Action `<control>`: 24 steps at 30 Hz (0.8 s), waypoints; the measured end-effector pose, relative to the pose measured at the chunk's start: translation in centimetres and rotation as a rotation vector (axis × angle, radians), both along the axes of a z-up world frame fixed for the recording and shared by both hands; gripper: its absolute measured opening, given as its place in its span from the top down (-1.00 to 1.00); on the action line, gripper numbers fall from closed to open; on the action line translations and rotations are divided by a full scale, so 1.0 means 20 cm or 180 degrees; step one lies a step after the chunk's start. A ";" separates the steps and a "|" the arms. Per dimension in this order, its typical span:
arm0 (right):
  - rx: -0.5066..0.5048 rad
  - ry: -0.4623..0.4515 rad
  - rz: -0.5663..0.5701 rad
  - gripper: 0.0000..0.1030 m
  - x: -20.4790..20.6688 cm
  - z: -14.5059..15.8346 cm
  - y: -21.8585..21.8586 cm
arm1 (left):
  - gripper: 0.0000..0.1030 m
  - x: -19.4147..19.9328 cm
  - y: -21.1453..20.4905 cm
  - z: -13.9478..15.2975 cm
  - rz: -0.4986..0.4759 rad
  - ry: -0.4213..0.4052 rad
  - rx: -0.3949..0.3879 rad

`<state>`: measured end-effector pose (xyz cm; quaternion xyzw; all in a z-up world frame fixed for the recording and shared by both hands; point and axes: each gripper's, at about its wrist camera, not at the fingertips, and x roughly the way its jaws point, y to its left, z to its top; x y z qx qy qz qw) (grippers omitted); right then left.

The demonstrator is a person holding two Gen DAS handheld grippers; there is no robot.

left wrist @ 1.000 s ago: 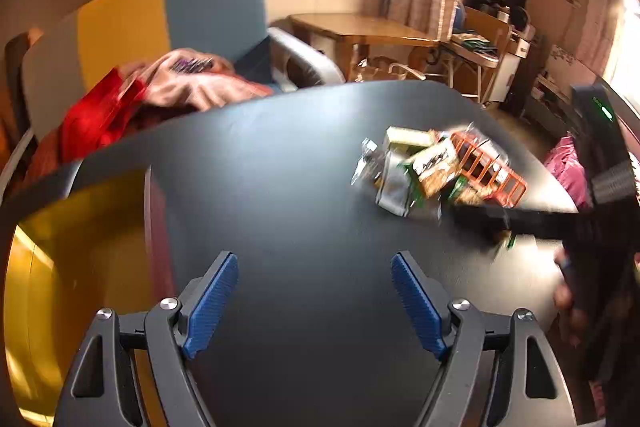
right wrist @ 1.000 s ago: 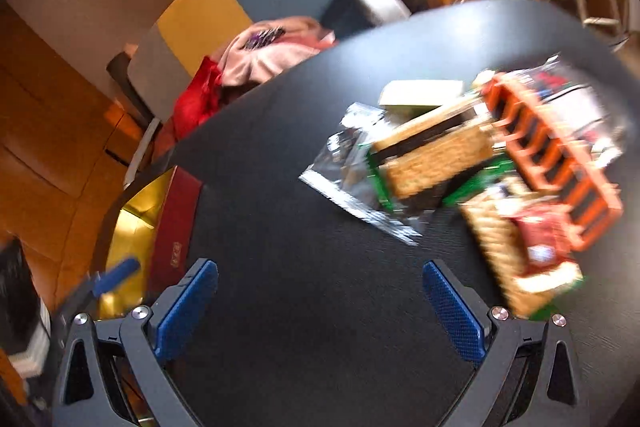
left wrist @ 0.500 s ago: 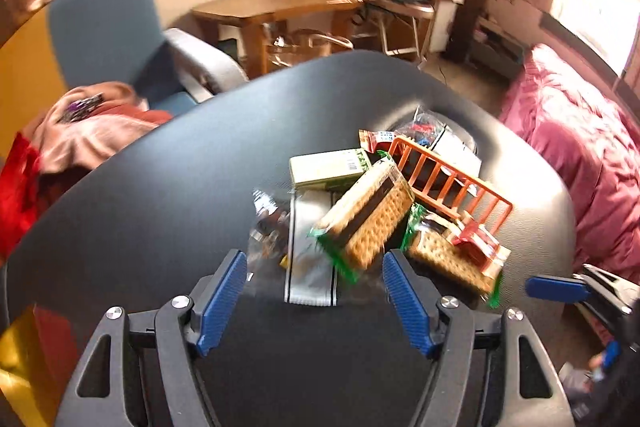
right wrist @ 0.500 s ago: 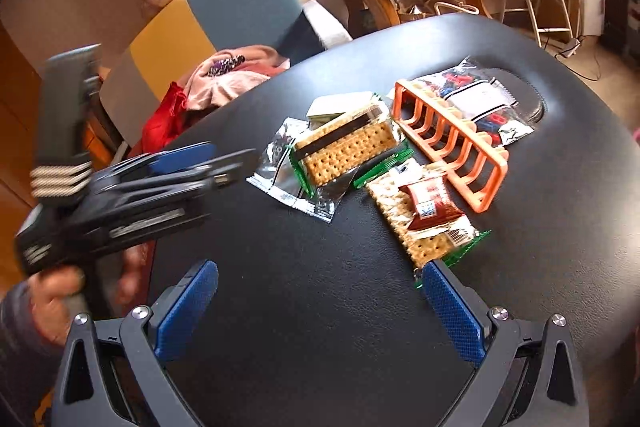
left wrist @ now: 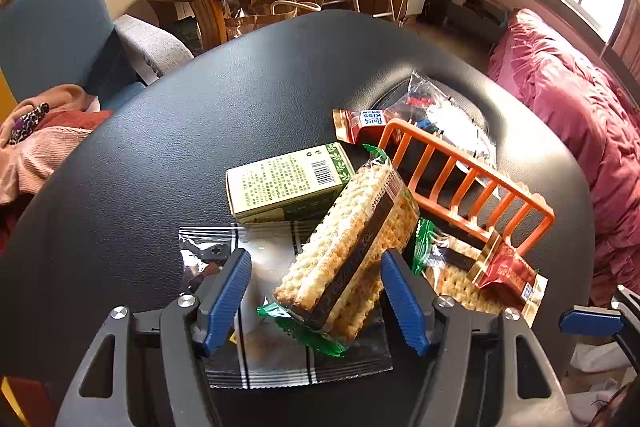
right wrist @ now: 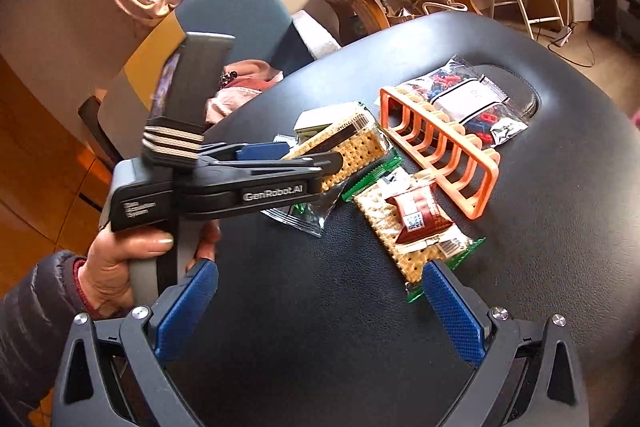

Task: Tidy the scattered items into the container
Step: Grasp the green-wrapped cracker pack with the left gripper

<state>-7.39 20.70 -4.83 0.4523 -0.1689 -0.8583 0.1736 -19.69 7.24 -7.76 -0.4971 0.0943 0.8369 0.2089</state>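
Snacks lie piled on a black round table [left wrist: 200,131]. My left gripper [left wrist: 316,303] is open, its blue fingers either side of a tilted cracker pack [left wrist: 352,247] that leans on a green box [left wrist: 288,183] and a clear wrapper [left wrist: 272,307]. An orange rack-like basket [left wrist: 468,179] lies on its side to the right. My right gripper [right wrist: 320,307] is open and empty, near a flat cracker pack [right wrist: 404,231] with a red snack [right wrist: 420,219] on it. The left gripper's tip [right wrist: 316,157] reaches the tilted cracker pack [right wrist: 352,147] beside the orange basket [right wrist: 440,143].
A bag of small coloured parts [right wrist: 468,99] lies behind the basket. A red wrapped snack [left wrist: 360,123] lies at the basket's far end. A blue and yellow armchair [right wrist: 224,3] with clothes [left wrist: 36,139] stands beyond the table's left. A pink bed [left wrist: 580,107] is right.
My left gripper swung right and moved in over the snack pile until its fingers straddle the tilted cracker pack. My right gripper drew back a little, still open.
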 end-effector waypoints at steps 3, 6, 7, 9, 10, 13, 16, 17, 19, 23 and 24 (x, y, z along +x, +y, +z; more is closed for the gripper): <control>0.0018 0.0019 -0.0021 -1.00 0.01 0.00 0.00 | -0.02 0.04 -0.01 0.01 -0.0010 0.0009 0.0051; 0.0037 0.0056 -0.0046 -1.00 0.02 0.01 0.00 | 0.16 0.12 -0.03 0.00 -0.0006 0.0019 0.0074; 0.0041 0.0068 -0.0051 -1.00 0.03 0.02 -0.01 | 0.22 0.14 -0.05 0.00 0.0021 0.0005 0.0122; 0.0066 0.0073 -0.0051 -1.00 0.04 0.02 -0.01 | 0.29 0.18 -0.09 0.01 0.0085 -0.0027 0.0223; 0.0079 0.0072 -0.0049 -1.00 0.05 0.02 -0.02 | 0.34 0.21 -0.12 0.01 0.0121 -0.0043 0.0274; 0.0094 0.0058 -0.0030 -1.00 0.06 0.02 -0.03 | 0.36 0.27 -0.17 0.00 0.0231 -0.0074 0.0332; 0.0113 0.0053 -0.0006 -1.00 0.08 0.02 -0.05 | 0.36 0.34 -0.25 -0.01 0.0392 -0.0125 0.0428; 0.0115 0.0049 0.0004 -1.00 0.08 0.02 -0.06 | 0.36 0.37 -0.28 -0.01 0.0441 -0.0144 0.0458; 0.0118 0.0044 0.0030 -1.00 0.10 0.02 -0.07 | 0.37 0.42 -0.33 -0.02 0.0551 -0.0159 0.0499; 0.0146 0.0018 0.0097 -1.00 0.14 0.01 -0.11 | 0.42 0.56 -0.44 -0.01 0.0751 -0.0140 0.0582; 0.0149 0.0007 0.0112 -1.00 0.15 0.01 -0.12 | 0.45 0.59 -0.47 -0.01 0.0788 -0.0134 0.0629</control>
